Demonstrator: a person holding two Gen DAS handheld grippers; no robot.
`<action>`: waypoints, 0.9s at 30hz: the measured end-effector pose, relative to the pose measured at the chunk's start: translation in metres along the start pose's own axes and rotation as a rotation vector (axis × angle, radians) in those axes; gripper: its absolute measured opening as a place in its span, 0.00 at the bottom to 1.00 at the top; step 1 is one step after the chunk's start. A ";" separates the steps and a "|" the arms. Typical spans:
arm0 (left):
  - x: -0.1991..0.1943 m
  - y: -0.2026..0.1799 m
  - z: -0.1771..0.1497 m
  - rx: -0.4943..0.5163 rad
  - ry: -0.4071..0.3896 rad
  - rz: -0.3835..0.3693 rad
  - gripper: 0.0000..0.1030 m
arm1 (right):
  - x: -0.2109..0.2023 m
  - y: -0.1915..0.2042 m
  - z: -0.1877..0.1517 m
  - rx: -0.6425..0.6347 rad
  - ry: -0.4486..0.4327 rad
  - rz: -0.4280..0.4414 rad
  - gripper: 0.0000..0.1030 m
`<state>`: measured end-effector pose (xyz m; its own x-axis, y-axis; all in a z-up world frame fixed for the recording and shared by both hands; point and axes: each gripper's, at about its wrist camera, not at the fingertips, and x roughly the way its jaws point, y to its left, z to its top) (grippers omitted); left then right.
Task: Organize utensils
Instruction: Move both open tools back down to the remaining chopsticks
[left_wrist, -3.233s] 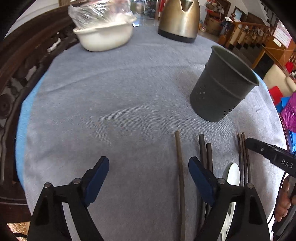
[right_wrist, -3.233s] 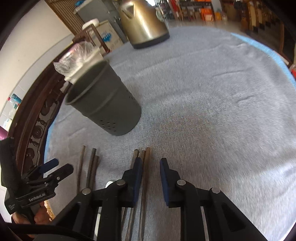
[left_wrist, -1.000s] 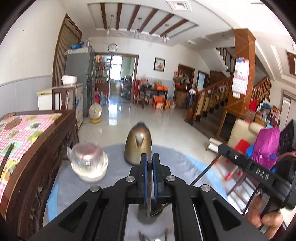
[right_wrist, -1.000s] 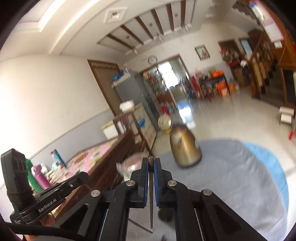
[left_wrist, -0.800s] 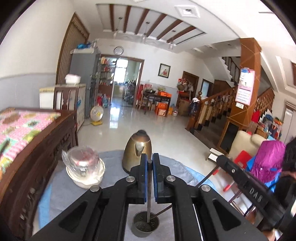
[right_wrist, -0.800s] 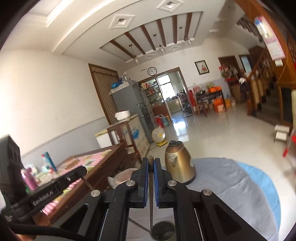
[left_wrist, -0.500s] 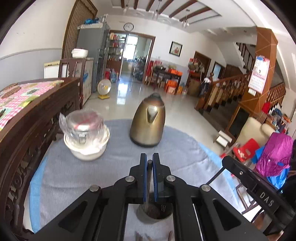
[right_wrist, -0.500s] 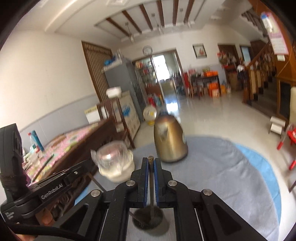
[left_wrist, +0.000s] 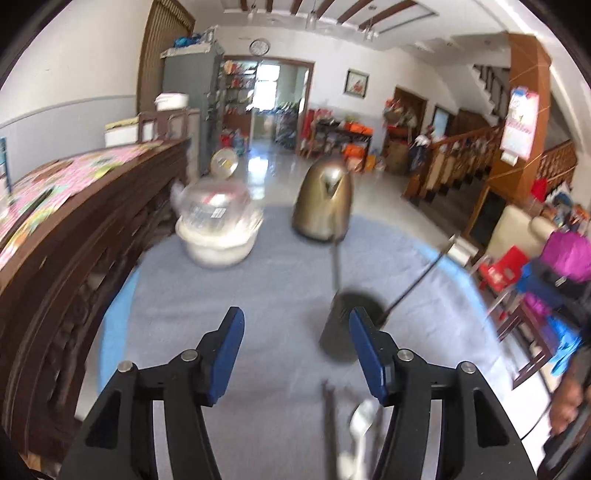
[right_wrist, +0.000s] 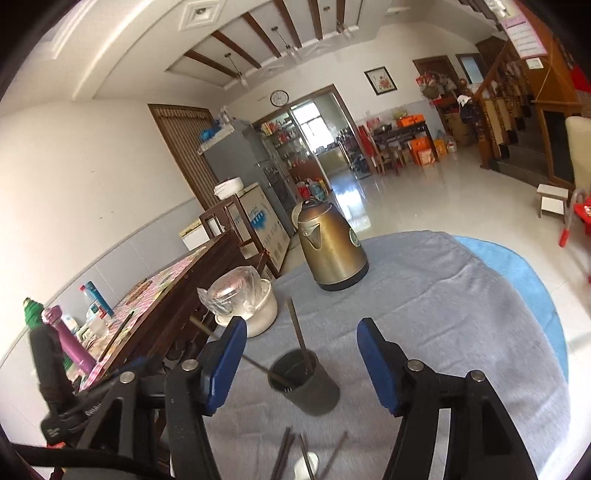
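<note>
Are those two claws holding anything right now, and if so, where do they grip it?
Nothing is held. Both the left claw and right claw are opening with nothing between their jaws; two chopsticks already stand in the dark holder.

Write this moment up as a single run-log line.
left gripper: opening, empty | right gripper: opening, empty | utensil holder: two chopsticks inside | table: more chopsticks and spoon remain

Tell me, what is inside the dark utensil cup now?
Two chopsticks stand in the dark utensil cup, one nearly upright, the other leaning over its rim. Their lower ends and the cup's bottom are hidden by its wall.
</note>
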<state>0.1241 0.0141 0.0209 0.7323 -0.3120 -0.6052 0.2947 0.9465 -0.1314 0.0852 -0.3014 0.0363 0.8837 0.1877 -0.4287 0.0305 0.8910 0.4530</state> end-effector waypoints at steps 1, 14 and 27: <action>0.002 0.003 -0.011 -0.003 0.020 0.013 0.59 | -0.006 0.000 -0.007 0.001 0.006 0.010 0.64; 0.036 0.011 -0.098 -0.051 0.260 0.061 0.59 | 0.078 -0.005 -0.123 -0.036 0.436 0.064 0.33; 0.073 0.023 -0.080 -0.059 0.349 -0.068 0.47 | 0.207 0.012 -0.153 -0.148 0.726 -0.038 0.33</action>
<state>0.1356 0.0199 -0.0895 0.4556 -0.3370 -0.8239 0.2915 0.9310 -0.2196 0.1974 -0.1889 -0.1664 0.3510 0.3358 -0.8741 -0.0536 0.9392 0.3393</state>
